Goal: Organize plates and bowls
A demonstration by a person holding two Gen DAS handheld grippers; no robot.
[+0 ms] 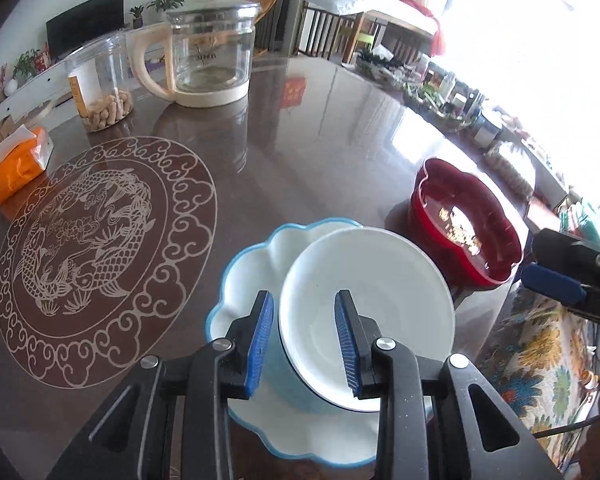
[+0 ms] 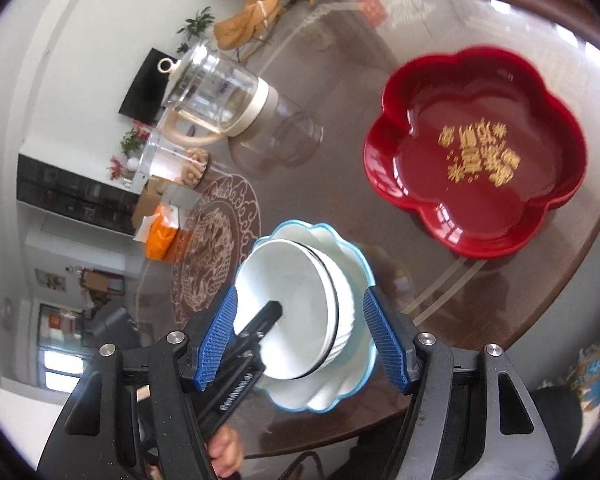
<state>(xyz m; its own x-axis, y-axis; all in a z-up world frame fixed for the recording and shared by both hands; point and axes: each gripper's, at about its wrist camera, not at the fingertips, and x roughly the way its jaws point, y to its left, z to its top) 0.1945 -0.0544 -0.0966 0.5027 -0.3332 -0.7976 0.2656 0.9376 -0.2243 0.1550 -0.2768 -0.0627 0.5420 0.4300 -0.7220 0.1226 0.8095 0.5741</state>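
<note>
Blue ribbed pads of the left gripper fill the bottom of its own view, standing a little apart on either side of the near wall of a white bowl; one pad is outside the wall and the other inside the bowl, and a gap shows between the pads and the rim, so the bowl is straddled but not pinched. That bowl sits tilted in a scalloped white plate with a blue edge, which lies flat on the glossy brown table. From the right wrist view the bowl shows a dark line around its rim and leans toward the left side of the plate, with one black finger of the left gripper reaching into it. The right gripper hangs above the plate with its jaws spread wide, nothing pressed between them. A red flower-shaped dish with gold characters on its floor sits on the table well apart from the plate, farther back and to the right. Farther off stand a glass kettle with a cream handle, a clear jar of peanuts and an orange pack of tissues, beside a dragon pattern printed on the tabletop.
</note>
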